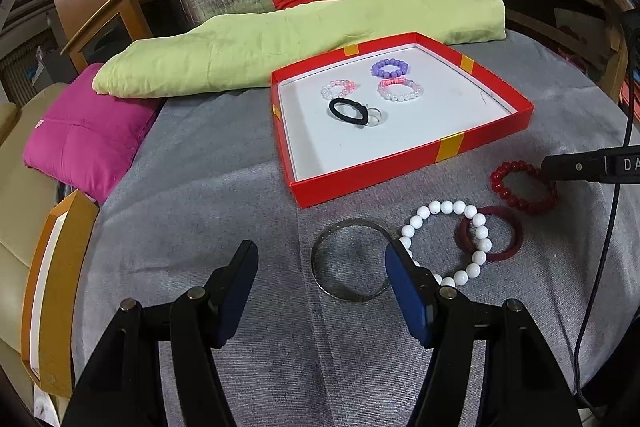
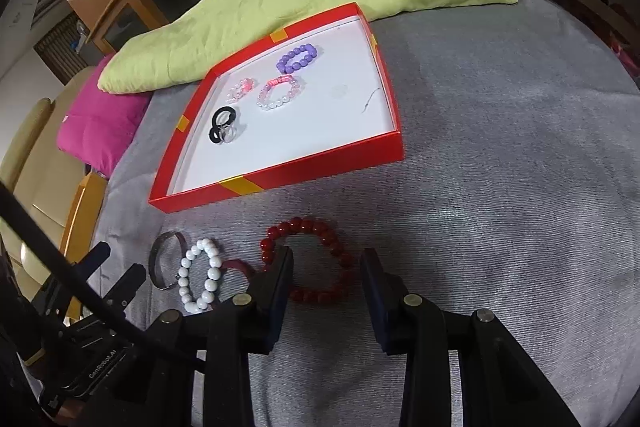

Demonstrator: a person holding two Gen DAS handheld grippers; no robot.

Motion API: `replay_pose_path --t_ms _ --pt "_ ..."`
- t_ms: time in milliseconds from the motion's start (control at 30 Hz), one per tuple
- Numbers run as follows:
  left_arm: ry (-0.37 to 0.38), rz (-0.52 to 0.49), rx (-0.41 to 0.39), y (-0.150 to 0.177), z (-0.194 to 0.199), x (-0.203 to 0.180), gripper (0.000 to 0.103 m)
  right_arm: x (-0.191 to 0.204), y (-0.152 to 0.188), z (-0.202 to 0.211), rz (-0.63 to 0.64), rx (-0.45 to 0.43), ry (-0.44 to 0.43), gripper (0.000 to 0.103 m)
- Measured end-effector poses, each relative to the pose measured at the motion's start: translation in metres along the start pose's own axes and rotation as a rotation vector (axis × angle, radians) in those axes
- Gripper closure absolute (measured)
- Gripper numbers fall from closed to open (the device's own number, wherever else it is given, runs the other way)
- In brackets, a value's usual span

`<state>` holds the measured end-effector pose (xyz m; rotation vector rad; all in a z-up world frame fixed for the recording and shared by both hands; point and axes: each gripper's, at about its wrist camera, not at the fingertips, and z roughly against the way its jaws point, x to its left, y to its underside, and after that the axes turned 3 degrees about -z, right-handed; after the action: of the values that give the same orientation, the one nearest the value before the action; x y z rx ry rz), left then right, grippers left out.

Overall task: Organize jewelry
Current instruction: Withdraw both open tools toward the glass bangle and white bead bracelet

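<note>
Right jaws (image 2: 326, 269): partly spread, nothing pinched. They straddle the near-left arc of the red beads (image 2: 308, 259), which lie flat on the grey cloth (image 2: 500, 187); the left finger stands over the strand at its 9 o'clock side, the right finger just outside its 3 o'clock side. I cannot tell whether either pad touches.

Left jaws (image 1: 322, 269): spread wide, empty. The steel bangle (image 1: 350, 261) lies between the fingers and slightly ahead; the right finger overlaps the white beads (image 1: 444, 239) at their 8 o'clock. The white beads in turn overlap the dark red ring (image 1: 490, 235) at 3 o'clock.

Step in hand, as I judge it: picking up loose pieces to move into the red box (image 1: 496, 131), at 12 o'clock from the left jaws and 11 o'clock from the right. Already inside: purple beads (image 1: 390, 67), two pink-white strands, a black band (image 1: 348, 111) with a clear ring beside it. Four pieces are not yet in.

Next move calls for: close the right jaws on one side of the red strand only, lift clear of the dark red ring, carry over the box wall, release on bare white floor.

Writing: "DA…" on the right gripper's body, cut off by the frame edge; "GenRobot.AI" on the left gripper's body.
</note>
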<state>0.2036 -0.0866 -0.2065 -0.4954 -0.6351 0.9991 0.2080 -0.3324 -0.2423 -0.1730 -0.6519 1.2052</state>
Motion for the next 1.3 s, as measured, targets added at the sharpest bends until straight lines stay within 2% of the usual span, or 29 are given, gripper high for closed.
replay_pose_path --t_ms 367,600,867,1100,1300 --pt "-0.001 -0.004 0.007 0.0 -0.003 0.0 0.036 0.001 0.0 -0.005 0.011 0.001 0.028 0.066" --pt "0.026 -0.023 0.005 0.001 -0.001 -0.005 0.036 -0.002 0.0 -0.011 0.0 0.002 0.061 0.066" --pt "0.062 -0.062 -0.012 -0.001 0.006 -0.02 0.036 0.006 0.003 -0.018 0.076 -0.014 0.12 0.066" --pt "0.071 -0.076 -0.009 -0.002 0.005 -0.026 0.036 0.02 0.009 -0.021 0.233 -0.041 0.234 0.088" --pt "0.077 -0.085 -0.008 -0.004 0.004 -0.032 0.036 0.014 0.007 -0.017 0.223 -0.06 0.253 0.093"
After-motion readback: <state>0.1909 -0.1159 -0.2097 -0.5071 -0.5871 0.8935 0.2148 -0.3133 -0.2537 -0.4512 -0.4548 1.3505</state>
